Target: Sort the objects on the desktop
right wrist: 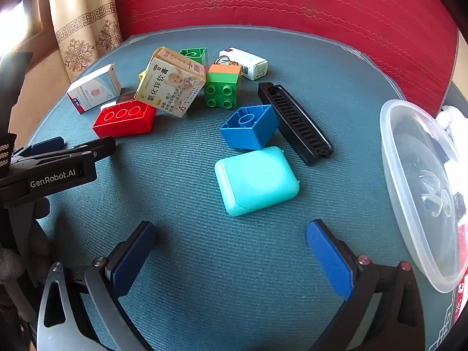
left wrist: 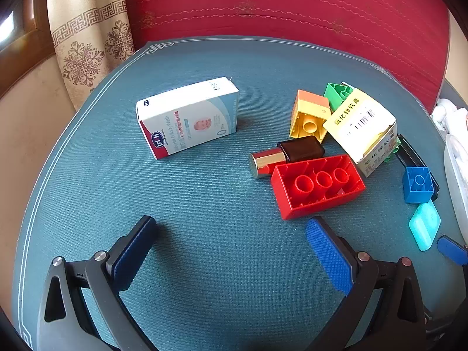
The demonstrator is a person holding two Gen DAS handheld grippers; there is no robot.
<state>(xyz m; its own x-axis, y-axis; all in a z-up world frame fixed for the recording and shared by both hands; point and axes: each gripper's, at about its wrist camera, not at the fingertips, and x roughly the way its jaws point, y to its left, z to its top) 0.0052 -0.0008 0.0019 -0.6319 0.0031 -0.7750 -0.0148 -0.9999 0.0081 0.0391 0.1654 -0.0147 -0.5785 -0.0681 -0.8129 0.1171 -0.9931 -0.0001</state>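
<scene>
We hold both claws, left (left wrist: 231, 245) and right (right wrist: 231, 248), spread wide and empty; the teal case (right wrist: 256, 180) lies just ahead of our right; three boxes, five blocks.

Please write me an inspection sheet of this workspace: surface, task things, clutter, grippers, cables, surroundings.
Surface: teal woven mat, bare in front of both grippers.
Task things: red brick, blue brick, green brick and yellow brick; baby wash box; yellow ointment box; lipstick; turquoise case; black comb; white packet.
Clutter: most things piled close together; ointment box leans on bricks.
Grippers: left gripper and right gripper open, holding nothing.
Cables: nothing seen.
Surroundings: clear plastic container at right; red cloth behind; curtain at left.
</scene>
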